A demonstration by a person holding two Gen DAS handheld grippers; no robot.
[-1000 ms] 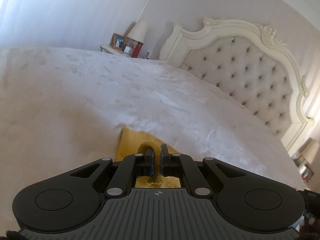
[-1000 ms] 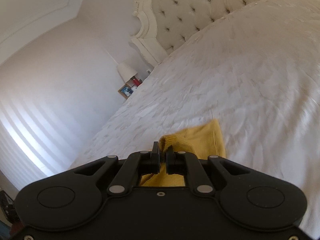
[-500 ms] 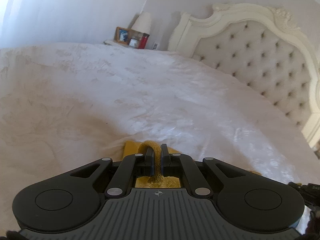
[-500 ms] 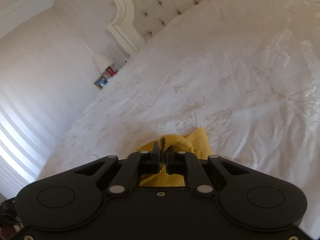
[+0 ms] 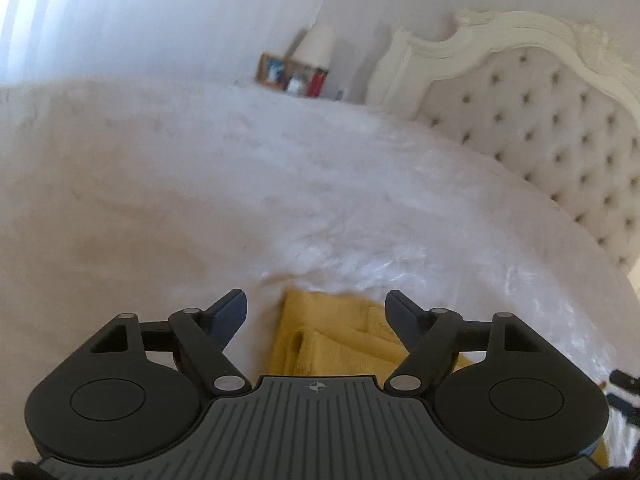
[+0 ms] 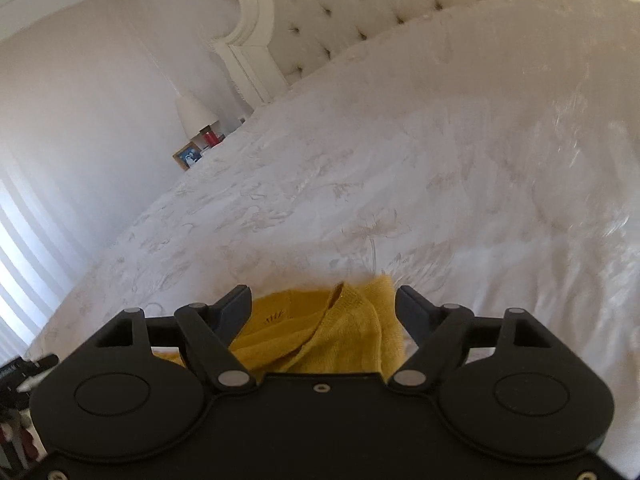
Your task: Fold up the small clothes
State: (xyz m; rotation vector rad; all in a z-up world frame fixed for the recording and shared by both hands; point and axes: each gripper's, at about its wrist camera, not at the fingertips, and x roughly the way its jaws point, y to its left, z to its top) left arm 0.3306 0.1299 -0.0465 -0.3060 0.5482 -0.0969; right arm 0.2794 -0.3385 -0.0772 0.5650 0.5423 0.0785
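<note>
Both opening grippers apparently release the yellow garment [image 5: 340, 340] onto the bed [image 5: 200, 200].

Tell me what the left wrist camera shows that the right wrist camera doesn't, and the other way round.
Only the left wrist view shows the left gripper, jaws opening, and the garment's folded left edge. Only the right wrist view shows the right gripper, jaws also opening, and window blinds at the left. Both show the yellow knit garment lying loose on the white bedspread between unpressed fingers, the tufted headboard, and the lamp with a framed photo.
</note>
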